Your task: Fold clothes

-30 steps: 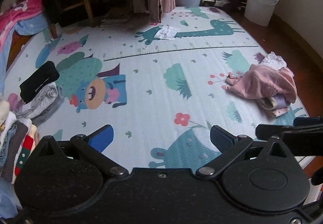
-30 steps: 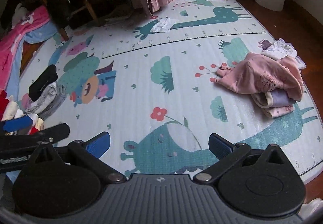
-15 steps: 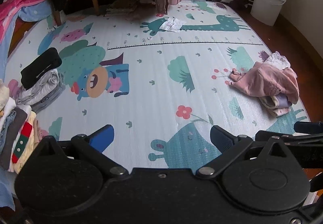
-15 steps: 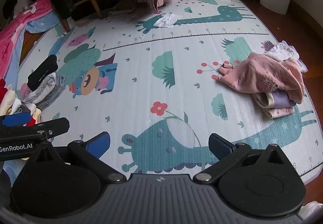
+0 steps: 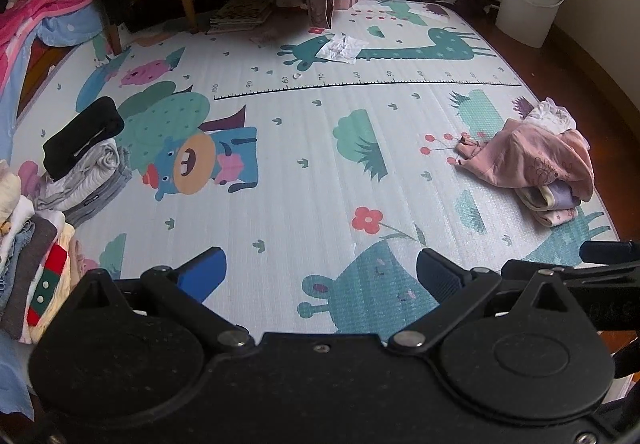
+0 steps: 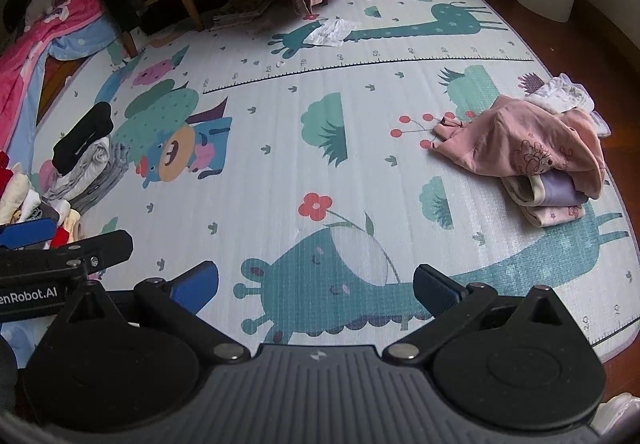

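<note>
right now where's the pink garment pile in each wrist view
Left wrist: pink garment pile at the right edge, mid-height, on the play mat.
Right wrist: pile right of centre, mid-height.
Shared landmark: the red flower print, nearer and to the pile's left.

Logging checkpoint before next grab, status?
Left gripper open, empty. Right gripper open, empty. Pink garment crumpled, unfolded, right on play mat. Path clear.
</note>
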A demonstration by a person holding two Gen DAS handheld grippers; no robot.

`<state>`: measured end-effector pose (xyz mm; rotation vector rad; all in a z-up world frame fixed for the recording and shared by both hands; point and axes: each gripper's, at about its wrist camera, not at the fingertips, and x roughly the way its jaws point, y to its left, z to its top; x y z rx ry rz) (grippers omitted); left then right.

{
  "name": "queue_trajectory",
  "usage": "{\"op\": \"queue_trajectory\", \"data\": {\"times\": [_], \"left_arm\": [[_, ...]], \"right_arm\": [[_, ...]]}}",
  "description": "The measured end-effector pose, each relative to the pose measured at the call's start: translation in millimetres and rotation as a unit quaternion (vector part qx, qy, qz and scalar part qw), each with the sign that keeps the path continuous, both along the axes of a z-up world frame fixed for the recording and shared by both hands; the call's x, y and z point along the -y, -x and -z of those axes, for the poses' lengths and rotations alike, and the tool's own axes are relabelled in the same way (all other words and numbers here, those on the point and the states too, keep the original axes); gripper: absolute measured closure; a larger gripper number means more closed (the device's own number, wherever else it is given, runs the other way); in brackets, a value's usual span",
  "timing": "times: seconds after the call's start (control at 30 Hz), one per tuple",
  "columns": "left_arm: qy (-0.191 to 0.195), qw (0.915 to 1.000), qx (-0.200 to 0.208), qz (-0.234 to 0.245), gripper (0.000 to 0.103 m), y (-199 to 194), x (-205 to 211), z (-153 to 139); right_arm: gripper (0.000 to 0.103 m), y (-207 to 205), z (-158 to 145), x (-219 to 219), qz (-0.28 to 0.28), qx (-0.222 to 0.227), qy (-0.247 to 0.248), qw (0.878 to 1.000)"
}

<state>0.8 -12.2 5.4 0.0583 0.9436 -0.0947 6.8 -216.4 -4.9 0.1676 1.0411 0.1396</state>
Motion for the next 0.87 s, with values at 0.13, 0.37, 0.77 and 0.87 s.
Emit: {"op": "queue_trajectory", "data": {"times": [0.13,0.37,0.77,0.87], "left_arm": [[0.0,1.0,0.002,-0.001,0.0,0.8,-0.8,-0.1],[-0.002,1.0,0.002,-0.003,0.0,1.3,-0.5,0.3],[-0.007,0.9999,0.008,-0.004,0.0,2.6,1.3,-1.0],[-0.007,0.9999,0.01,-0.005,0.0,3.3,1.4,-1.6]], "right_arm": [[0.0,0.0,0.1,-0.1,-0.002,0.0,-0.001,1.0],[0.0,1.4,0.0,-2.8,-0.005,0.0,-0.001,1.0],[0.0,7.5,-1.2,-9.5,-0.005,0.004,-0.002,1.0],[0.0,7.1,-2.1,-9.1,-0.006,0.004,-0.003,1.0]]}}
